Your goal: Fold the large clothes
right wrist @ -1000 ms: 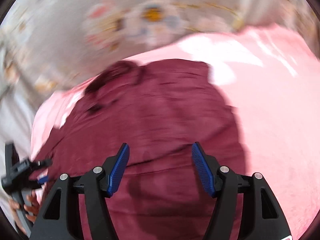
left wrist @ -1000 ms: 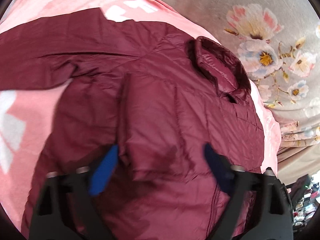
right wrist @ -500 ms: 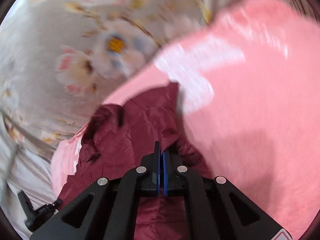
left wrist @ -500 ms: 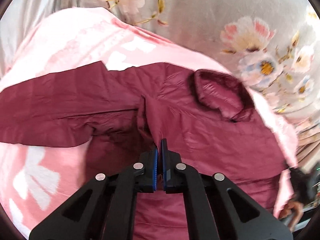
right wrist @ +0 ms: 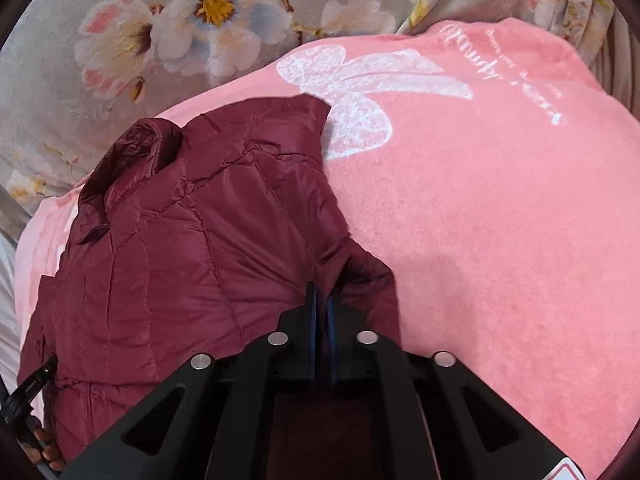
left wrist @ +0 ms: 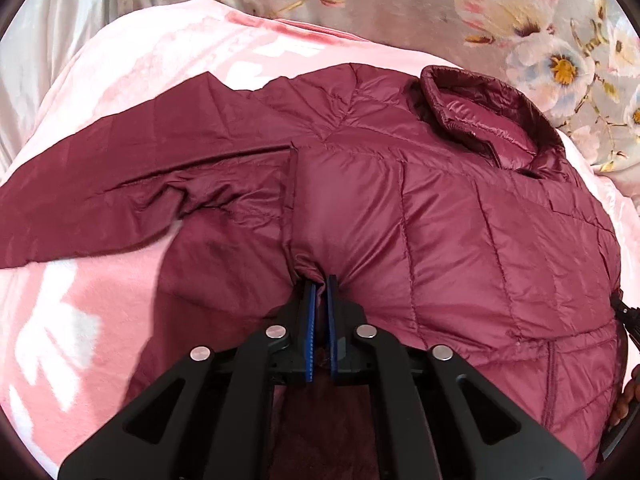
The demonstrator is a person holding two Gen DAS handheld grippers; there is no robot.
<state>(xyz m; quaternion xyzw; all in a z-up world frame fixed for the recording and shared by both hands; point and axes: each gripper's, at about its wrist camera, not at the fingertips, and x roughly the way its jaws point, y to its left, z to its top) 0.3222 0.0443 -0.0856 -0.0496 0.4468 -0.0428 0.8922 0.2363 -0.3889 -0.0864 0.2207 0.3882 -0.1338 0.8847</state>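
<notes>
Jacket (left wrist: pixel 460 240), a maroon quilted puffer, lies spread on a pink blanket (right wrist: pixel 500 220) that covers a bed, its stand-up collar (left wrist: pixel 480 120) toward the floral bedding (left wrist: pixel 400 8) at the far side. One sleeve (left wrist: pixel 120 168) stretches out flat across the blanket in the left wrist view; on the other side the fabric is already bunched inward near the edge.

Left gripper (left wrist: pixel 320 280) has just closed and now pinches a ridge of the jacket's front panel close to where that sleeve joins the body, the cloth puckering up between the blue pads. Right gripper (right wrist: pixel 322 292) has likewise closed in and then eased a little apart; a fold of the jacket's far edge sits between its jaws, and it appears clamped.

The step in hand looks like the start of a fold: both sides are gripped, nothing is doubled over yet. The next move probably calls for lifting both pinches together and carrying them across the body evenly, keeping the slippery, puffy shell from sliding out of the jaws.
</notes>
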